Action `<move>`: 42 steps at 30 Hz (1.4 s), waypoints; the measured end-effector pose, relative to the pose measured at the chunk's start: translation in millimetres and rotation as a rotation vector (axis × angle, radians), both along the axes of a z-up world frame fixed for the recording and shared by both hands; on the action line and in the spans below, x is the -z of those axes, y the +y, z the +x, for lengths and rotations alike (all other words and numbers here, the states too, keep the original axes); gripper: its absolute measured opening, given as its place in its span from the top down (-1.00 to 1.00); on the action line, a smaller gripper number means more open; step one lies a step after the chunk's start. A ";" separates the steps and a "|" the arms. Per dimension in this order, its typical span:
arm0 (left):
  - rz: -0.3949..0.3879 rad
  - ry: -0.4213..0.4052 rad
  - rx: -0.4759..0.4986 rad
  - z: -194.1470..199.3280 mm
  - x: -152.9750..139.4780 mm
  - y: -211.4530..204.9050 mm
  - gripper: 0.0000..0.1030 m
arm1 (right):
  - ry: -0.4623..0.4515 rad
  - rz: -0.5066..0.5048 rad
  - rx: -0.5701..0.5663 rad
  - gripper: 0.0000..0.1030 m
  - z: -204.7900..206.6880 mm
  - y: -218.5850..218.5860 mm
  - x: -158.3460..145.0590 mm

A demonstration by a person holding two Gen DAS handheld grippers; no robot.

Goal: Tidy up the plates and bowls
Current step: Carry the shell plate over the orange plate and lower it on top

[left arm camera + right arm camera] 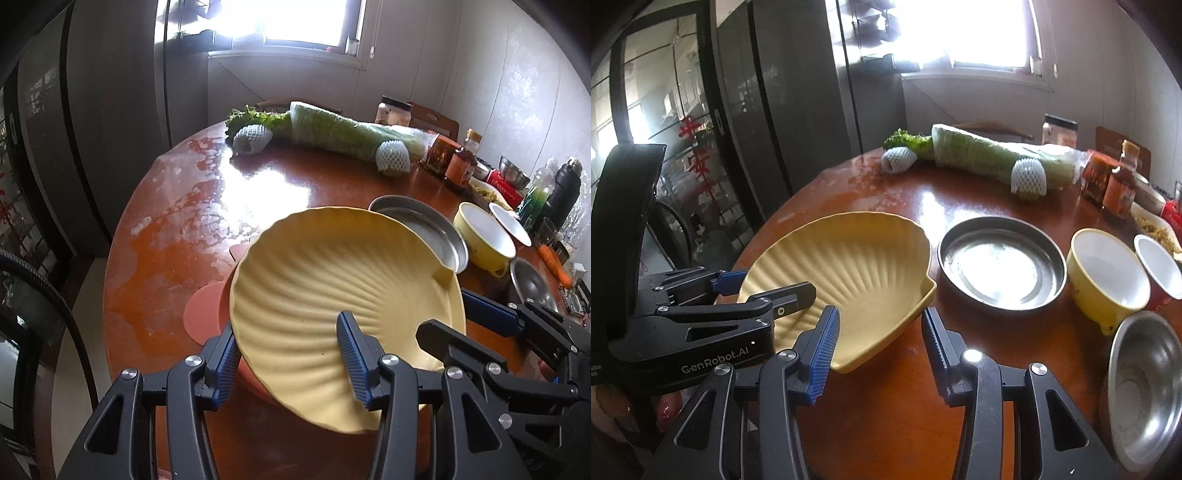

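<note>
The shell-shaped plate (332,280) at the centre of the frame is pale yellow with ribs fanning out across it. Under it shows a salmon-pink dish (207,306). The tabletop (155,266) is glossy reddish brown, mottled with whitish patches toward the upper left. Each gripper (879,347) is black with ridged blue pads (823,354). To the right sit a silver metal plate (1001,262), a yellow bowl (1108,277) white inside, and a grey steel bowl (1145,387). At the top lies a pale green cabbage (990,158) beside white netted foam sleeves (1028,179), and an orange carrot (556,267) lies at the right edge.
</note>
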State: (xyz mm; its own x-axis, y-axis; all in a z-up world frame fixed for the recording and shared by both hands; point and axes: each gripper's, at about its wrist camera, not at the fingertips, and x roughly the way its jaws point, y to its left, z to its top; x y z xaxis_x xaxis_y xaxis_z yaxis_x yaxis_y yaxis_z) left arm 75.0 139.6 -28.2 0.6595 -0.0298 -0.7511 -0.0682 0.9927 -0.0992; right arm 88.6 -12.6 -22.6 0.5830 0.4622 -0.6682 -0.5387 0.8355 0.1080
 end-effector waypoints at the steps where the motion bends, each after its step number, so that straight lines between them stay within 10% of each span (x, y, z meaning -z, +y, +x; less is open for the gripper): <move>1: 0.005 0.003 -0.001 0.8 1.1 0.2 0.01 | 0.004 0.000 -0.001 0.07 1.3 0.4 1.4; 42: 0.001 0.016 -0.021 4.7 2.5 20.1 -0.07 | 0.051 -0.010 -0.048 0.05 9.3 17.7 13.4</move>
